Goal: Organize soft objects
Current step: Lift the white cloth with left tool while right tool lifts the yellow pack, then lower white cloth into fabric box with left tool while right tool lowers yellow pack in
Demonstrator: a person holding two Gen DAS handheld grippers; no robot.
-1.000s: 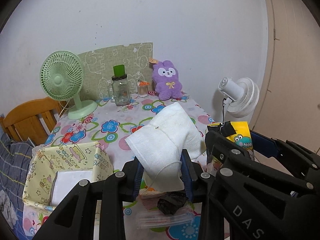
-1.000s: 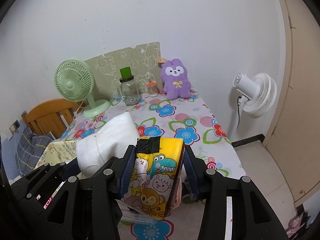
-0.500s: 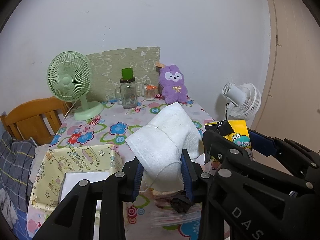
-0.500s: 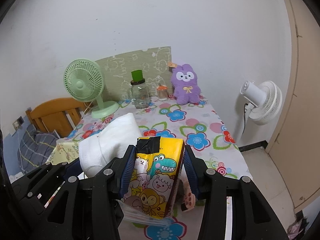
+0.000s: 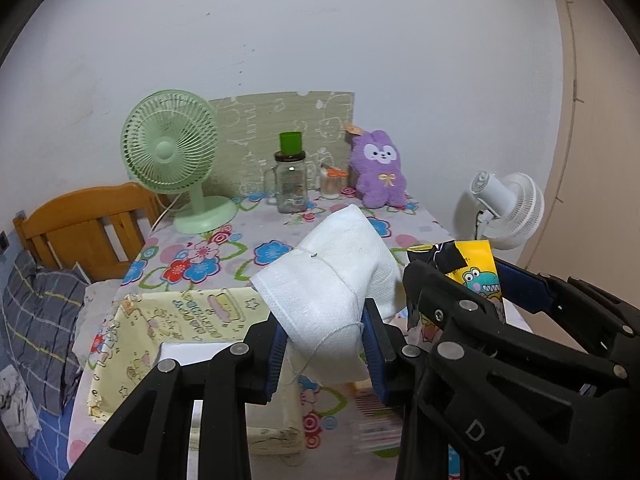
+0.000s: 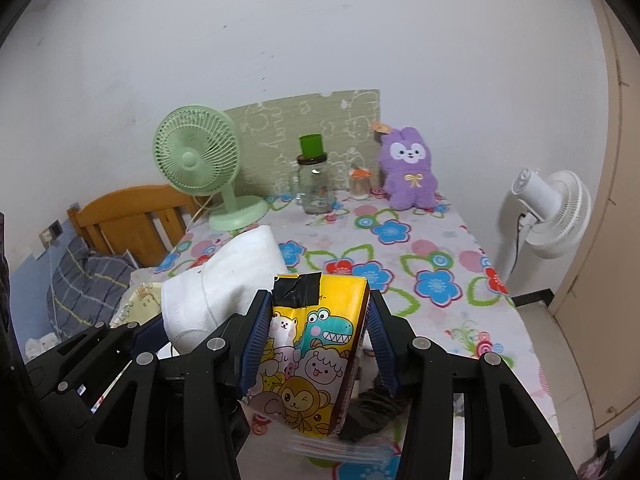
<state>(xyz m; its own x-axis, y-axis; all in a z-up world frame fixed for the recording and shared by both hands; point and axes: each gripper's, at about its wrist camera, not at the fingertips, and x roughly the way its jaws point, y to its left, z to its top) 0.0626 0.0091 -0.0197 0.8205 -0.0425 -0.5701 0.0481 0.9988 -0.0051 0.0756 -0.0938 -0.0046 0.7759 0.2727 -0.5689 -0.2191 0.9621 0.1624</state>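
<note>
The left gripper (image 5: 325, 344) clamps a white cloth bundle (image 5: 336, 280). At its three o'clock, the right gripper (image 6: 316, 344) grasps a yellow cartoon pack (image 6: 312, 356) above the floral table (image 6: 436, 280).

left wrist: looked forward along its tool (image 5: 324, 348), above the surface's (image 5: 256, 236) near end | right wrist: beside it, same heading | shared: surface, green fan (image 5: 172, 152), wall

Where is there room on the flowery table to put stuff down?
Bare cloth runs mid-table between the purple bunny and yellow pack. Crowded: the back row by the glass jar and green fan, and under both grippers.
</note>
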